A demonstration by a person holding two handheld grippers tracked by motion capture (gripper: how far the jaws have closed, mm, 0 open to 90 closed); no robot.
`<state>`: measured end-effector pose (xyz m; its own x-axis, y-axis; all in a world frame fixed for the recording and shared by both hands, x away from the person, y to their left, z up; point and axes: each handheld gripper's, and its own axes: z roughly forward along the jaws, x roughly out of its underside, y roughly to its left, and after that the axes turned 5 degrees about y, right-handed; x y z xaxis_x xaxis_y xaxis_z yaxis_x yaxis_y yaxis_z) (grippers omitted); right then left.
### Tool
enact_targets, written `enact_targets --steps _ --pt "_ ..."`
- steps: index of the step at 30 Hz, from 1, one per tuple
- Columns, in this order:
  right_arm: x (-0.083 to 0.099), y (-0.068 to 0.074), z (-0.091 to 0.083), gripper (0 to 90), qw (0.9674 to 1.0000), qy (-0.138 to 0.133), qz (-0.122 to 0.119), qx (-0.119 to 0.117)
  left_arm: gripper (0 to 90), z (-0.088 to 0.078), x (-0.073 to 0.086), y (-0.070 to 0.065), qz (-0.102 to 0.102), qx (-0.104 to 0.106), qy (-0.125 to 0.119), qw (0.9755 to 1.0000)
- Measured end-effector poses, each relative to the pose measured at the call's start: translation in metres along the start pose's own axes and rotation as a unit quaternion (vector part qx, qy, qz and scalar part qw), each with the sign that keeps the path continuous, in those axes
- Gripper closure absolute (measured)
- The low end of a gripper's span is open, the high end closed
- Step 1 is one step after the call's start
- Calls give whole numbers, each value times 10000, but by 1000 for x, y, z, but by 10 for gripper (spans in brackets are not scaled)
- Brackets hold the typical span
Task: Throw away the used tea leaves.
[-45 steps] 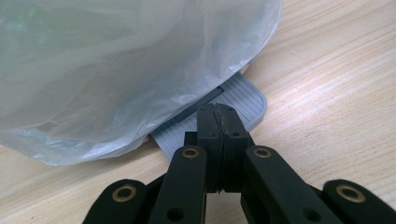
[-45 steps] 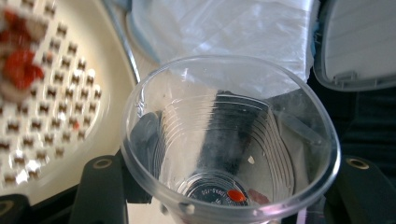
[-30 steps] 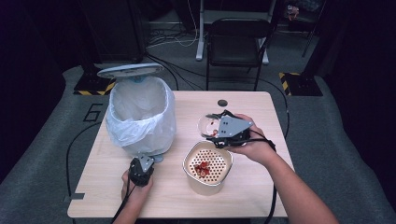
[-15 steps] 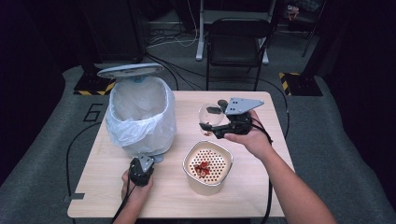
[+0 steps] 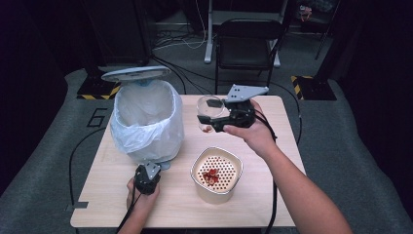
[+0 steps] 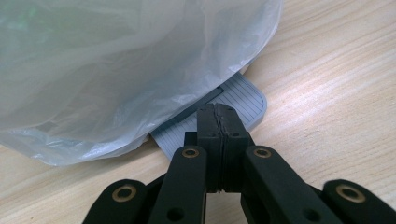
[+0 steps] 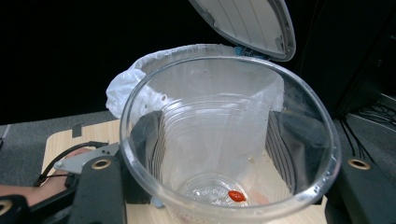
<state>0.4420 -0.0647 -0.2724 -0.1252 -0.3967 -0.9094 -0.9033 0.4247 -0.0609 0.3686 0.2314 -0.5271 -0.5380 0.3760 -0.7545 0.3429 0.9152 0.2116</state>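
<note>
Bench (image 5: 272, 204): light wood top, rounded corners, bare along the near edge and the right edge. It stands on grey carpet (image 5: 48, 161) with a "6" marked left of it.

Room: dark all round. A black chair (image 5: 247, 45) sits past the far edge, cables run on the floor behind it, and yellow-black hazard tape (image 5: 302, 80) lies at both far sides.

Bin (image 5: 148, 122) stands at the far-left part of the bench, white bag over the rim, lid (image 5: 136, 73) tipped up.

Left gripper (image 5: 147, 178) is near the near edge, just in front of the bin. Its jaws are fully closed on each other with nothing between them. In the left gripper view the tips rest on the bin's grey ribbed pedal (image 6: 236, 100), which pokes out from under the bag (image 6: 116, 70). Can't tell whether they press it.

Right gripper (image 5: 229, 117) is held off the bench over the far-middle area, jaws part open and clamped on the sides of a clear cup (image 5: 208, 113). The cup is tilted with its mouth toward the bin. In the right gripper view one red bit (image 7: 237, 196) lies at the bottom of the cup.

Strainer bowl (image 5: 216, 174) sits near the middle of the near half, below the cup and apart from it, with red bits (image 5: 211, 176) on its holed insert.
</note>
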Motion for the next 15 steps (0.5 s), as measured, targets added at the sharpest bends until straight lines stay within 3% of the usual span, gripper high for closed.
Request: enact_targets --steps 6,13,14,15 --pt "-27 7 17 377 9997 72 103 -220 892 -1 0 1 34 -4 35 10000" --pt "-50 17 46 376 9996 190 -30 -205 892 -1 0 1 17 22 48 10000" --pt "-53 17 50 376 9996 182 3 -230 892 2 1 -1 -21 -132 -134 9998" --pt "-54 17 54 376 9996 164 -5 -231 892 2 1 -1 -20 -129 -125 9998"
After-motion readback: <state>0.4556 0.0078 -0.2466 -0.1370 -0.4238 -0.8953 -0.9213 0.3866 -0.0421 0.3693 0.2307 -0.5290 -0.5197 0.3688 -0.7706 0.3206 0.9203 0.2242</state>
